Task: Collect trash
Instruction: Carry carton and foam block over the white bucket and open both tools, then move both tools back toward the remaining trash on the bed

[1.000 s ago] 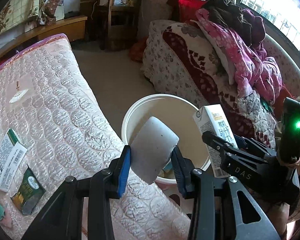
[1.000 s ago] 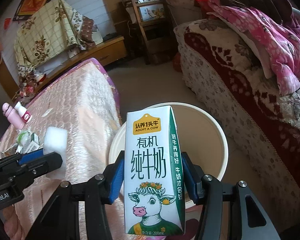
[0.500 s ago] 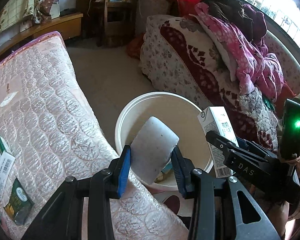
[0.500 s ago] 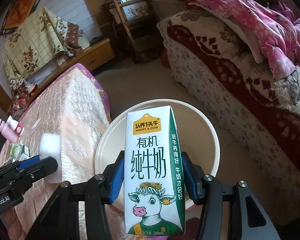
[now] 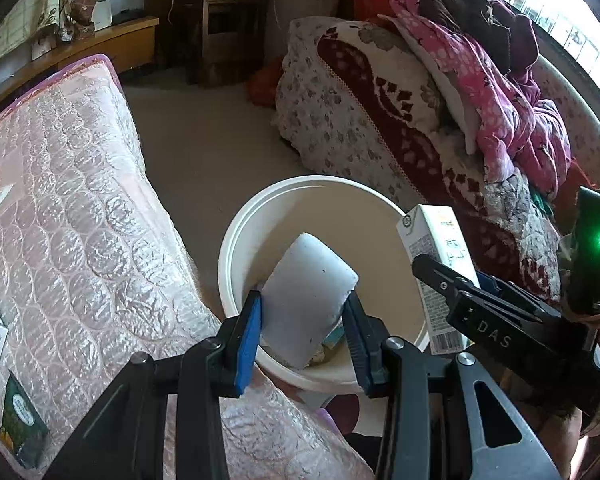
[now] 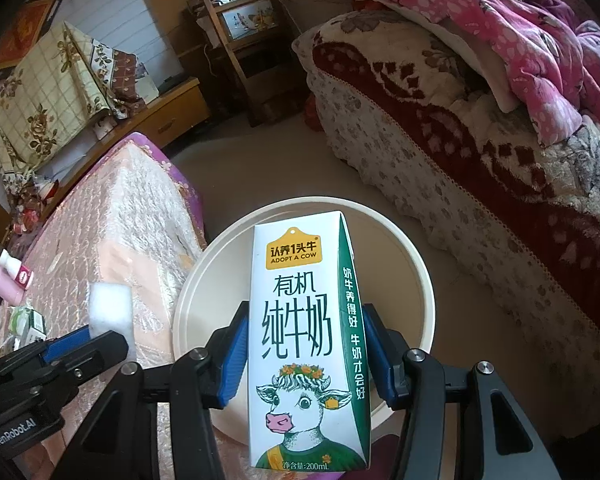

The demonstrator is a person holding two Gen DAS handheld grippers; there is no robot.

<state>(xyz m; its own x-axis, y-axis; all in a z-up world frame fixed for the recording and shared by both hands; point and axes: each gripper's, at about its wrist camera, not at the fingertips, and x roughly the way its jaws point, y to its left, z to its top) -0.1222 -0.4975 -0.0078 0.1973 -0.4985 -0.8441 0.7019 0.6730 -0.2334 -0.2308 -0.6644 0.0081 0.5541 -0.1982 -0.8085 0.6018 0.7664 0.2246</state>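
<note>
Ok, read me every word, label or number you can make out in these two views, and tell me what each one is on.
"认养1头牛 ADOPT A COW", "有机 纯牛奶", "奶牛养得好 牛奶才会好", "净含量:200mL": white and green milk carton held in the right gripper.
"DAS": right gripper's black body.
"GenRobot.AI": left gripper's black body.
Small boxes on the pink quilted mattress: print too small to read.

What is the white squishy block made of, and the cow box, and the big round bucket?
The white block looks like foam sponge: matte, rounded edges, slightly grainy. The cow box seems coated paperboard: crisp folds, printed faces, smooth and only faintly shiny. The bucket looks like cream plastic, with a smooth, thick moulded rim. All three are judged by look only.
</note>
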